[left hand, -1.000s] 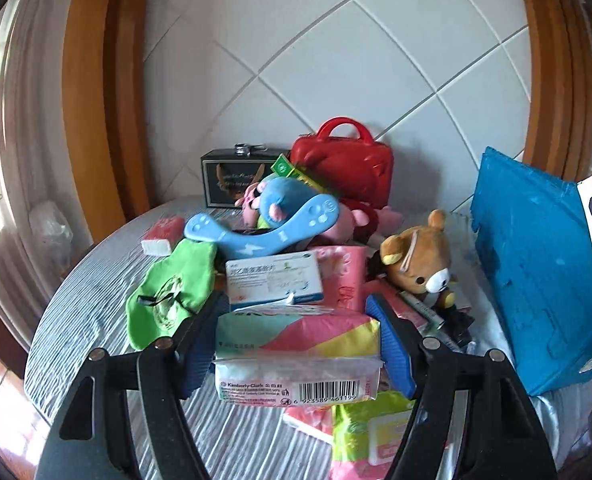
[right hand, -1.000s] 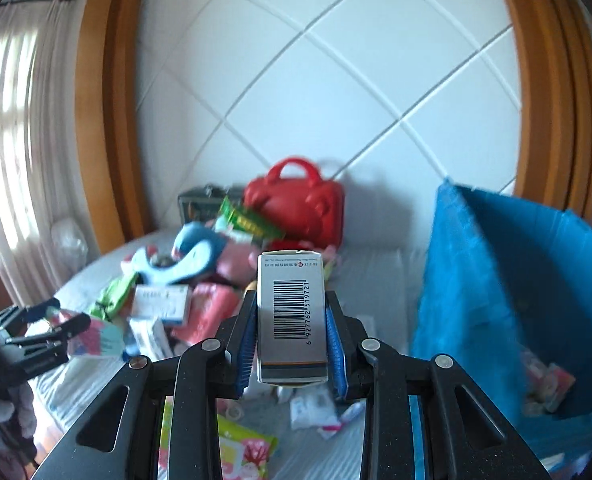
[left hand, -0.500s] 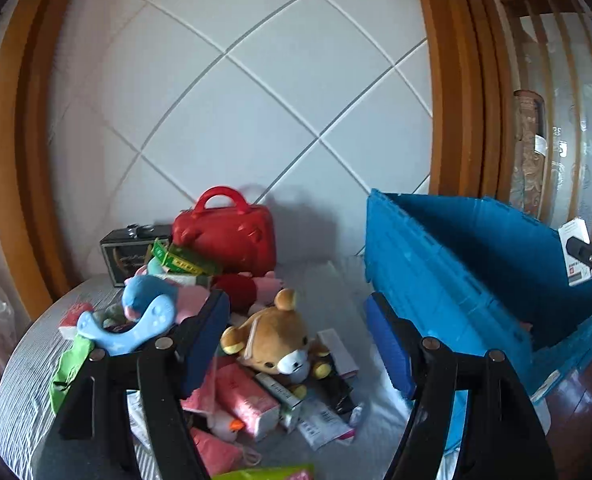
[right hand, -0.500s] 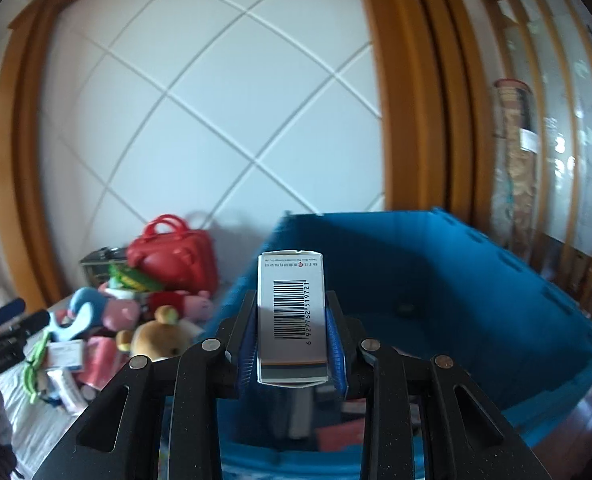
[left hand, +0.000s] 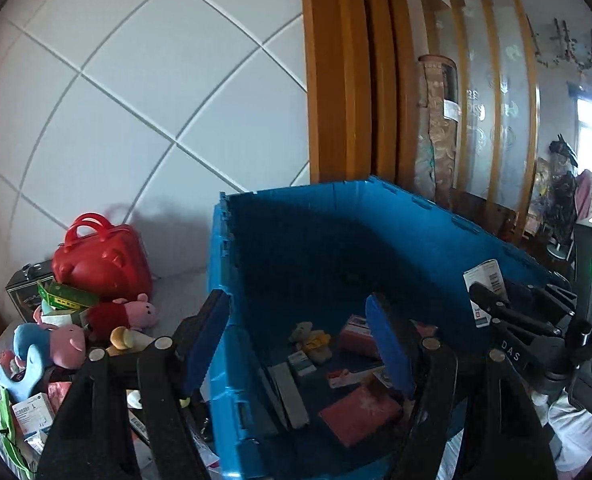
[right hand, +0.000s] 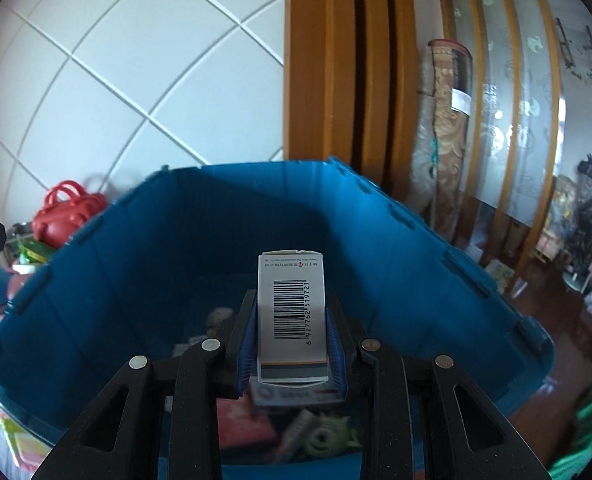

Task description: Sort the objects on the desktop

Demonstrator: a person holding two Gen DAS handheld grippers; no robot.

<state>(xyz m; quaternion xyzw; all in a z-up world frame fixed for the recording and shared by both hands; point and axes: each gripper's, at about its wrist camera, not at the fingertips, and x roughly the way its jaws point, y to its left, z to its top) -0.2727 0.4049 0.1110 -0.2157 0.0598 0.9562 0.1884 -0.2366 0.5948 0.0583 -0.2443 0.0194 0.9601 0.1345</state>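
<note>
My right gripper (right hand: 291,312) hangs over the blue bin (right hand: 255,168) with a white barcoded box (right hand: 291,304) upright between its blue pads. Its jaws are opening, and the box still sits between them. In the left wrist view the same box (left hand: 484,284) shows at the right over the bin's far wall (left hand: 416,220). My left gripper (left hand: 298,304) stands open and empty above the bin's left wall. Pink packs, small boxes and a small plush lie on the bin floor. A toy pile sits on the table at left.
A red handbag (left hand: 99,260), a pink pig plush (left hand: 135,312) and a blue whale plush (left hand: 27,352) crowd the table left of the bin. A green one-eyed toy (right hand: 324,438) lies in the bin. A wooden frame (left hand: 348,80) and a rolled rug (left hand: 436,128) stand behind.
Both views swung right, from the table pile to the blue bin. The tissue pack seen between the left fingers is gone. The right gripper's box now hangs over the bin.
</note>
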